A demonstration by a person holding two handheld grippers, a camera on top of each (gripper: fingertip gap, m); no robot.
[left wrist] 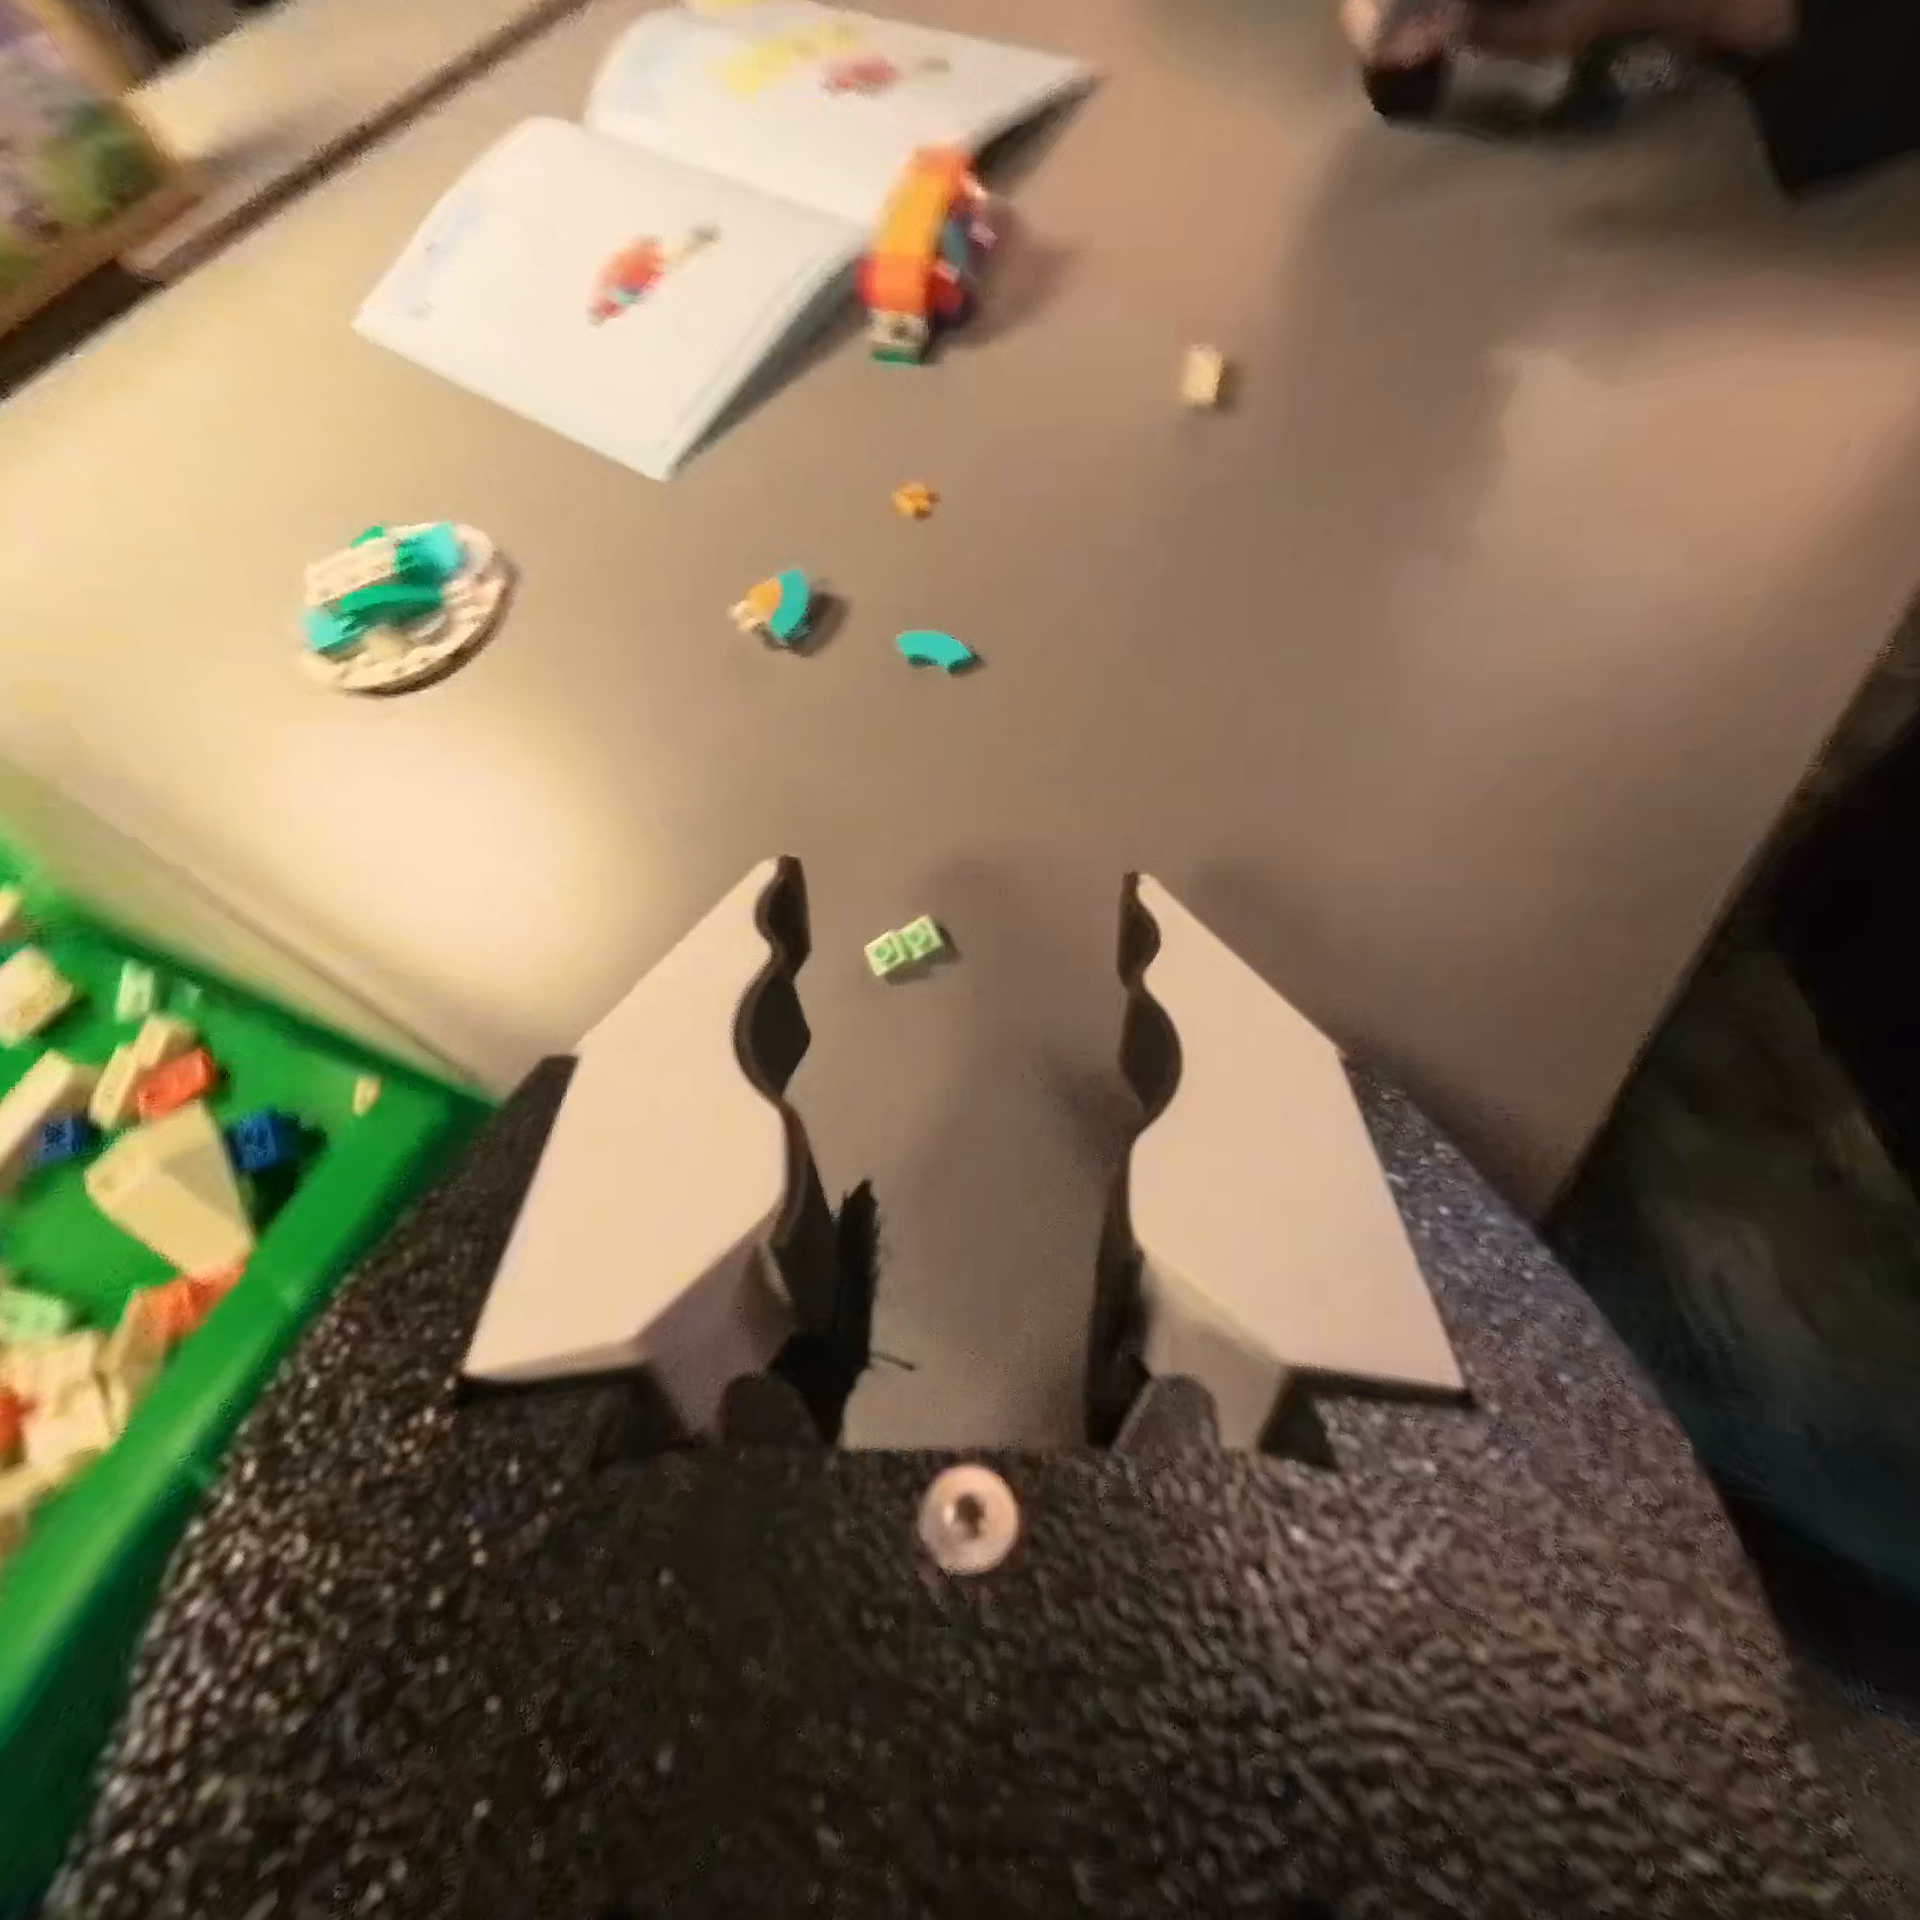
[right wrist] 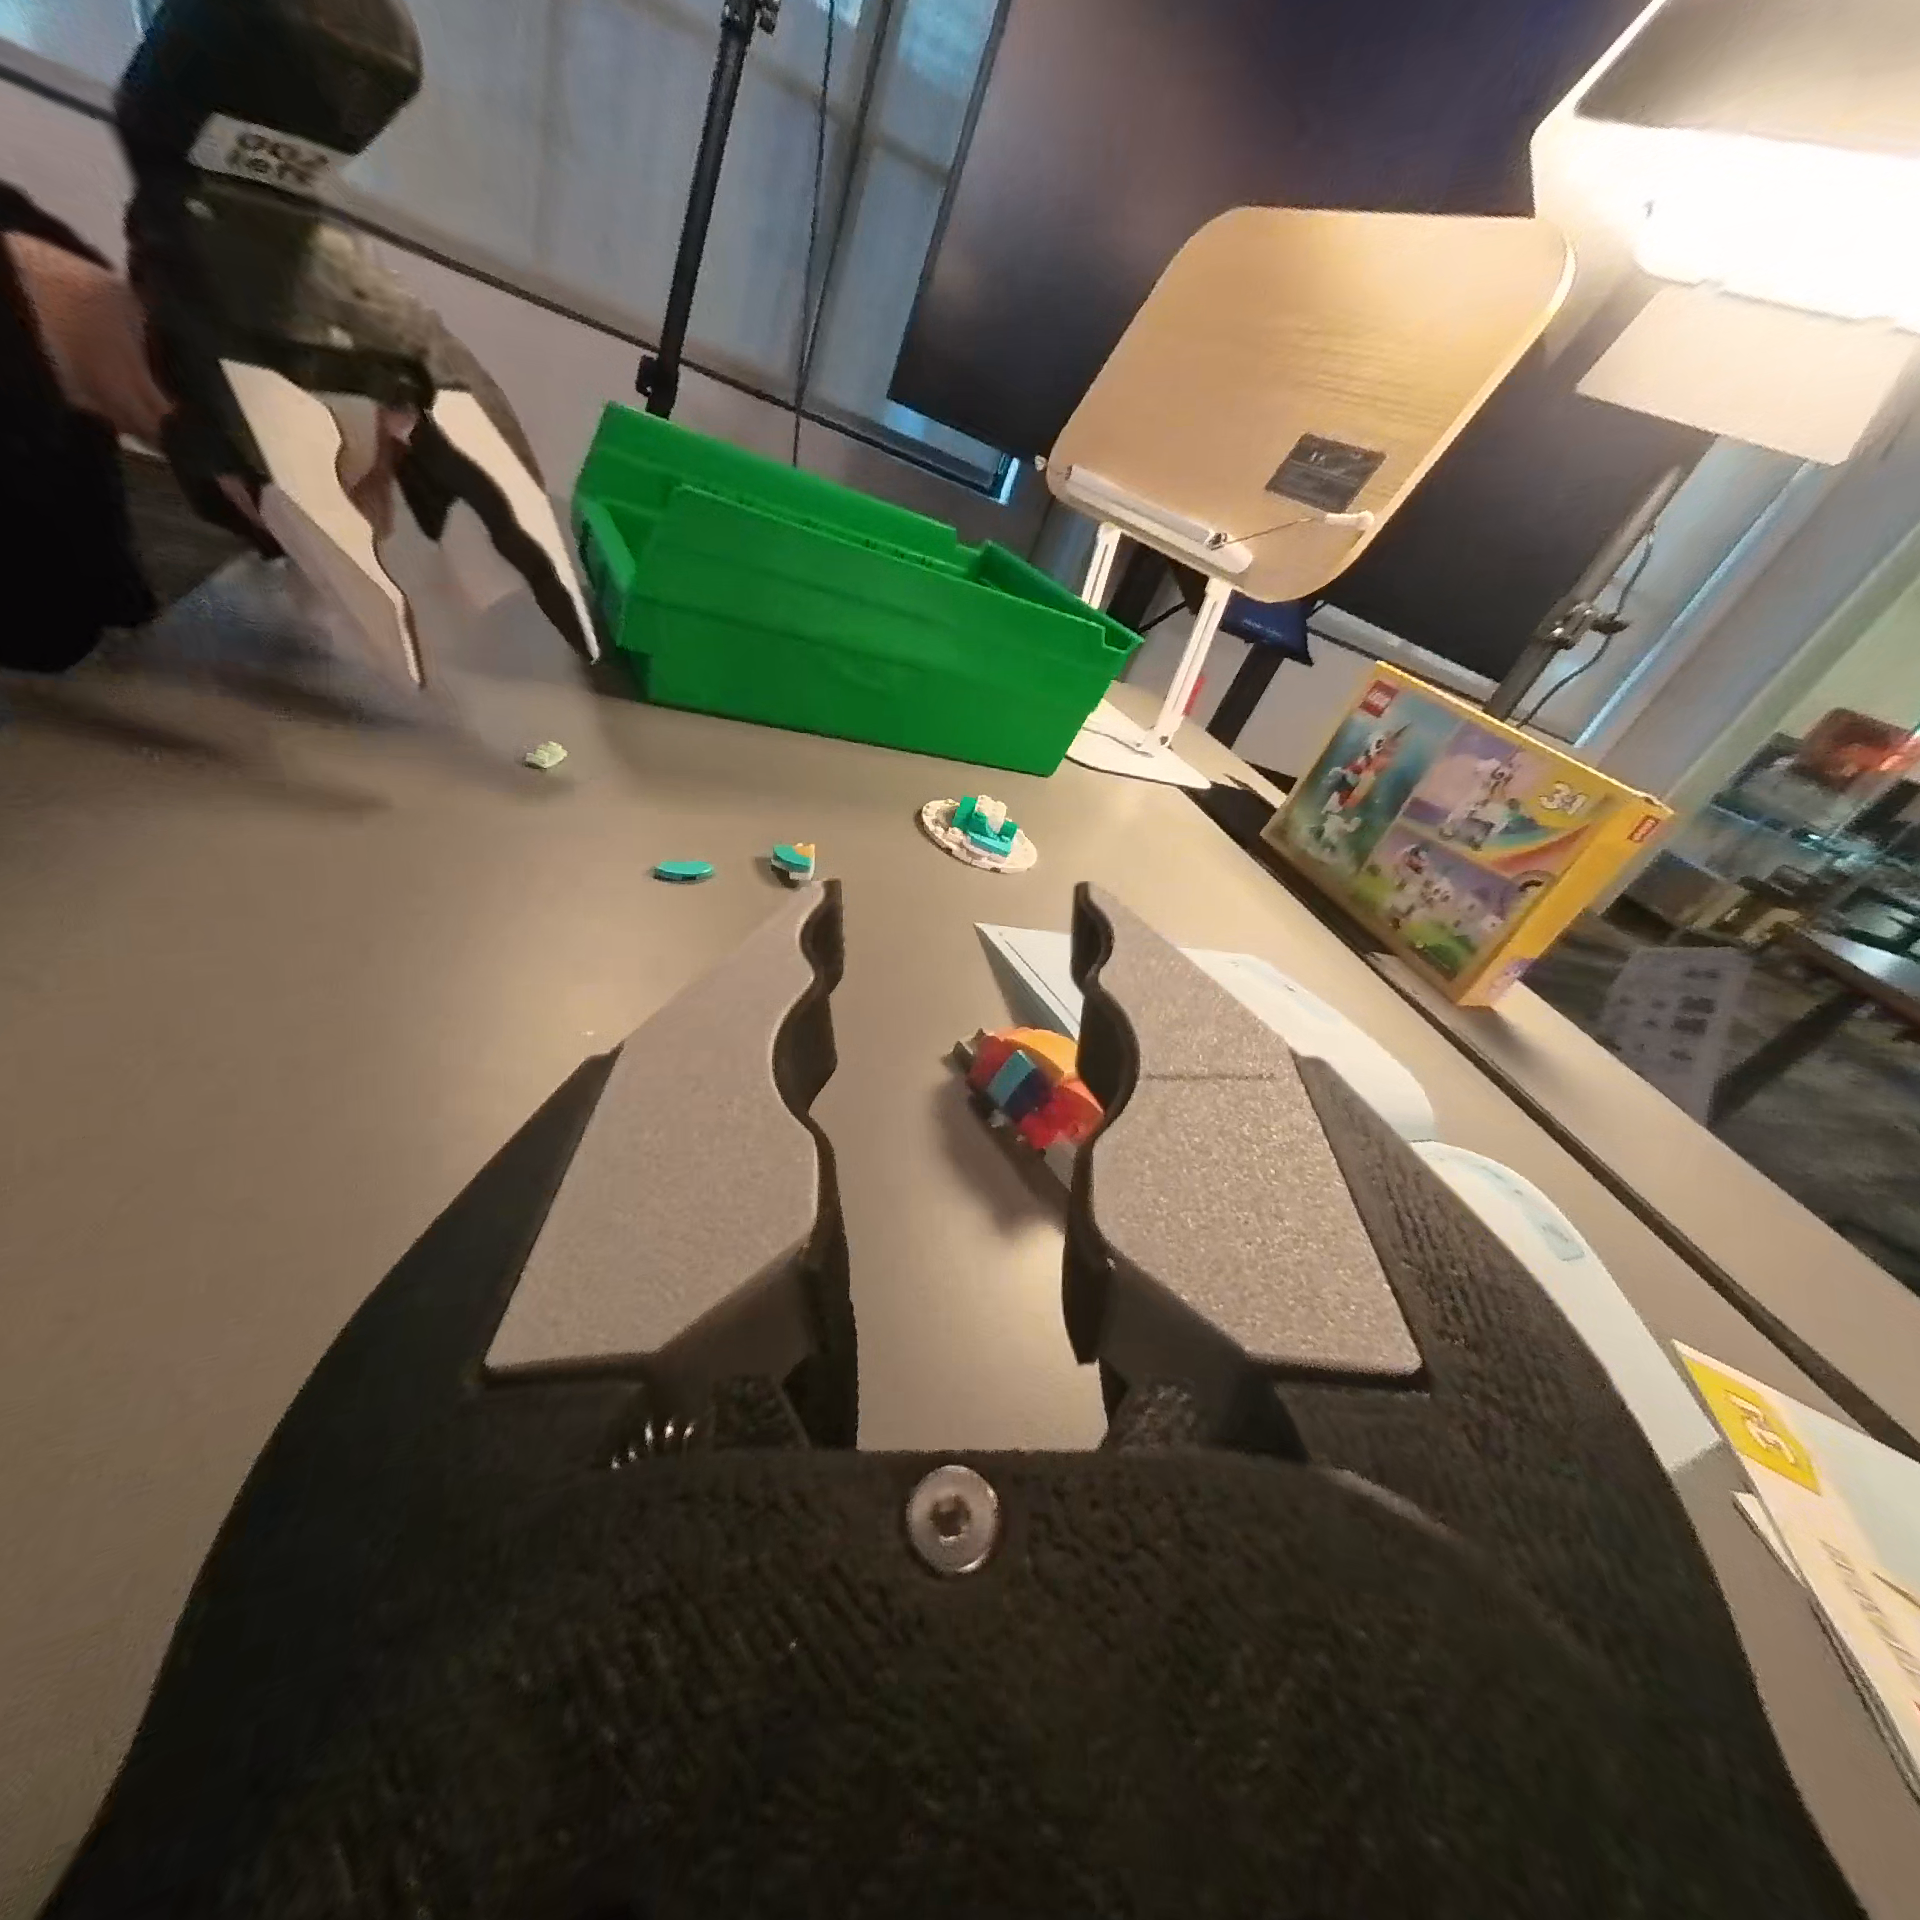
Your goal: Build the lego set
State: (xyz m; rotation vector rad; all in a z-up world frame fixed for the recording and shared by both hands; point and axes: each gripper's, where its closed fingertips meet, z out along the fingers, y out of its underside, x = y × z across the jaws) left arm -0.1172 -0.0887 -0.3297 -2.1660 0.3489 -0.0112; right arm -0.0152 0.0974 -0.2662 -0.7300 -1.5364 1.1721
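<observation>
Two grey two-finger grippers, one green plastic bin (right wrist: 831, 644), one open paper instruction booklet (left wrist: 665, 260), one yellow cardboard box (right wrist: 1455, 862) at two o'clock, one pale-green two-stud plate (left wrist: 909, 945).

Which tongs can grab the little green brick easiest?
Left, probably. The left tongs are open with the green brick lying right between their tips. The right tongs are open too, but near the orange model, far from it.

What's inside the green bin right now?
The green bin holds loose bricks: cream, orange, blue and pale green, plus one large cream sloped piece. The frame edge and the left gripper's body hide the rest.
</observation>
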